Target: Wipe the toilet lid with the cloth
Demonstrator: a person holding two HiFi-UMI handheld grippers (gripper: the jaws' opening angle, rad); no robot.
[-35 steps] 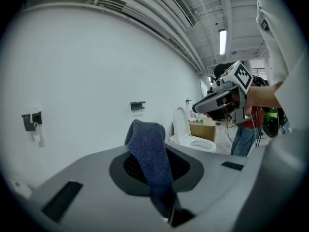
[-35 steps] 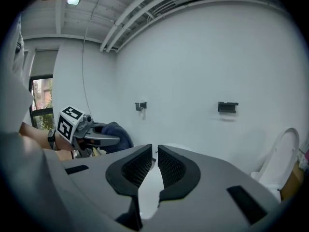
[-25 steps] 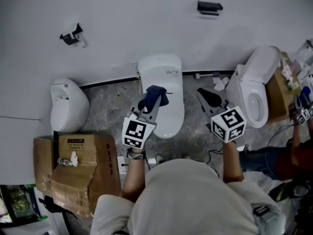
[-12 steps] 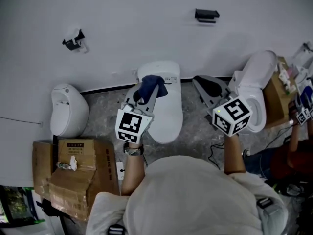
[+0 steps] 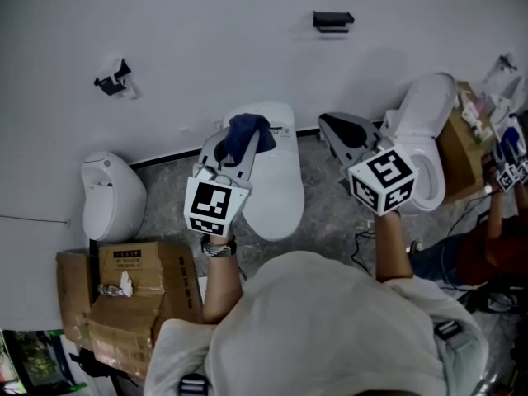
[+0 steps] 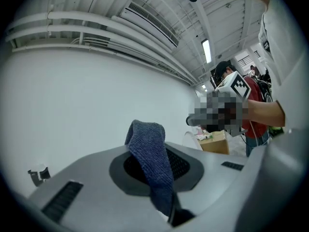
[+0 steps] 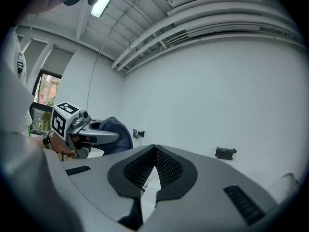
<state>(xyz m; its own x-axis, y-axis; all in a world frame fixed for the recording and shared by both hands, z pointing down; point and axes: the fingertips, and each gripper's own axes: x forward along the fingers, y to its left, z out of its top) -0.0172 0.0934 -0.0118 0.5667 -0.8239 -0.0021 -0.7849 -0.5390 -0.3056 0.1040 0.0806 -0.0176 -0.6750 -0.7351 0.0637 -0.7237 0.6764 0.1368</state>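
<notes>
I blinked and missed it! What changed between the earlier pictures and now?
Both grippers rose, sliding toward the white wall in the head view. The left gripper carried the dark blue knitted cloth along, over the white toilet lid. The right gripper has just been closing its jaws, with nothing between them. Unchanged: the cloth stays clamped and the lid stays shut.

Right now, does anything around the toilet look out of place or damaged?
Nothing looks spilled or broken. The middle toilet lid is shut and bare. The blue cloth is bunched in the left claw, with a fold sticking up past the pads. The cardboard boxes at lower left look crumpled.
</notes>
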